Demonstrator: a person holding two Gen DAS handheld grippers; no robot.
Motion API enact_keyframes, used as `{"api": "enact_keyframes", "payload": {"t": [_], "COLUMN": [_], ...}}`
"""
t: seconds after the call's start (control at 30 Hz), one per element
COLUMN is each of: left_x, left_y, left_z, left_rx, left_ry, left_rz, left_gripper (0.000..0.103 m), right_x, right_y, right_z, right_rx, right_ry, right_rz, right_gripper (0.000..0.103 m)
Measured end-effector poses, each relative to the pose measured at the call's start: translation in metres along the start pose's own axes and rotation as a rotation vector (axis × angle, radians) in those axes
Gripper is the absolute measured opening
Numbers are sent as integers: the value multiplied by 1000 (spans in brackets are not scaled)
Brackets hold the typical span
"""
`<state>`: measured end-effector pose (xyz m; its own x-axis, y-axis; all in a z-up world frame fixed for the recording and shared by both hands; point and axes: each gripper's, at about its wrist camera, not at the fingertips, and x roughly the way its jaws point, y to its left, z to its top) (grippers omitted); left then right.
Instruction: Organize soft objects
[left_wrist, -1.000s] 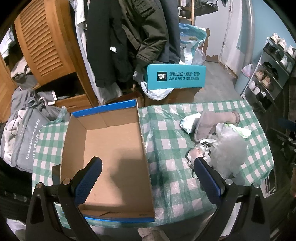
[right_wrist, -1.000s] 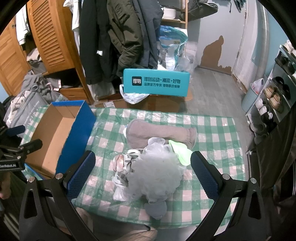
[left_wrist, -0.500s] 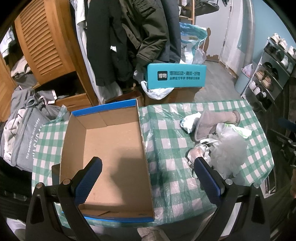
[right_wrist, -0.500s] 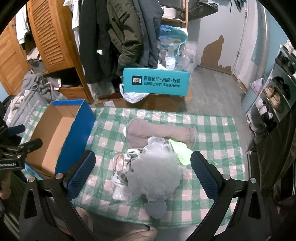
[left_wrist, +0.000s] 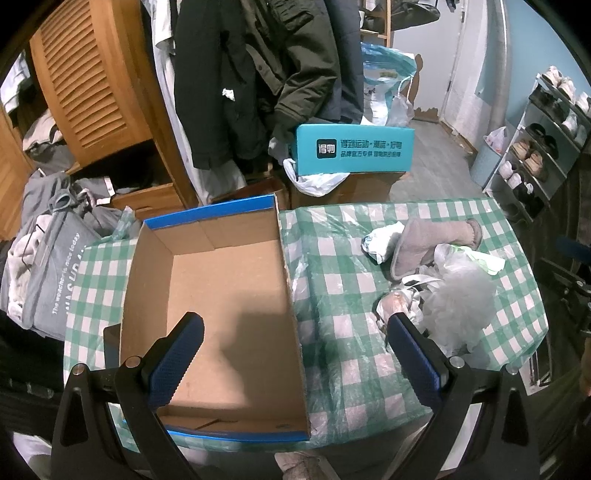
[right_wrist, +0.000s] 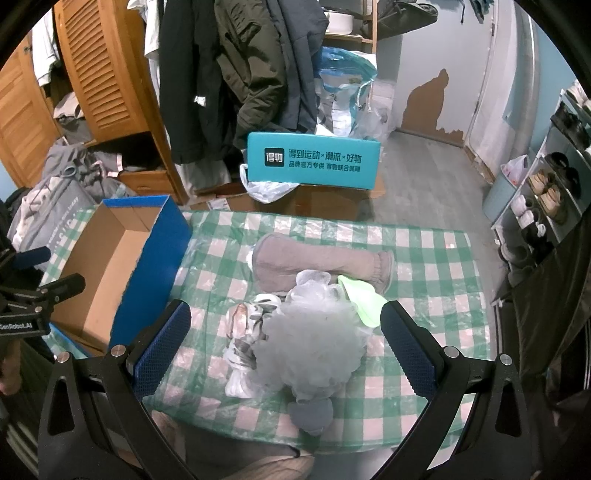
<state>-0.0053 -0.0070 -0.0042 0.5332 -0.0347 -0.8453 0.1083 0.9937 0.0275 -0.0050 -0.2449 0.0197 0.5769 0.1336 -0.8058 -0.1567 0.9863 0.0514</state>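
**Two claws idle, pile untouched, box unfilled**

Change: none to record. Against the views of a second back, box, pile and both claws sit where they were; only a slight drift of the left camera. Judgement: sorting has not begun, and the first pick is yet to come.

Left claw (left_wrist: 295, 354): jaws wide apart, holding nothing, hanging above the box (left_wrist: 221, 317), which has bare cardboard inside.

Right claw (right_wrist: 284, 343): jaws wide apart, holding nothing, hanging above the pile, framing the puff (right_wrist: 310, 347).

Soft items, all on the checked cloth (right_wrist: 436, 251), right of the box and apart from it:
- puff, white mesh, topmost and nearest the front edge;
- sock (right_wrist: 317, 262), grey-brown, lying flat behind the puff;
- green piece (right_wrist: 360, 299), tucked at the puff's right;
- patterned bag (right_wrist: 243, 332), crumpled, touching the puff's left;
- grey lump (right_wrist: 310, 411), at the table's front edge, partly over it as far as can be told.

Edges: the box's blue right wall (right_wrist: 155, 266) stands between pile and box floor; anything carried across must clear it. The grey lump could likely slip off the front edge if nudged.

Room: open cloth lies between box and pile, and at the far right corner. The space above the pile looks unobstructed for a straight descent.
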Motion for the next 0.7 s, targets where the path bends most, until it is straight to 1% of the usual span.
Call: {"api": "enact_keyframes", "payload": {"t": [0.7], "left_x": [1], "left_y": [2], "left_z": [-1], "left_rx": [-1], "left_ry": [5], "left_rz": [0], "left_gripper": [100], "right_x": [0], "right_y": [-2], "right_z": [1], "right_rx": [1], "right_ry": [3], "right_rz": [0], "right_gripper": [101]}}
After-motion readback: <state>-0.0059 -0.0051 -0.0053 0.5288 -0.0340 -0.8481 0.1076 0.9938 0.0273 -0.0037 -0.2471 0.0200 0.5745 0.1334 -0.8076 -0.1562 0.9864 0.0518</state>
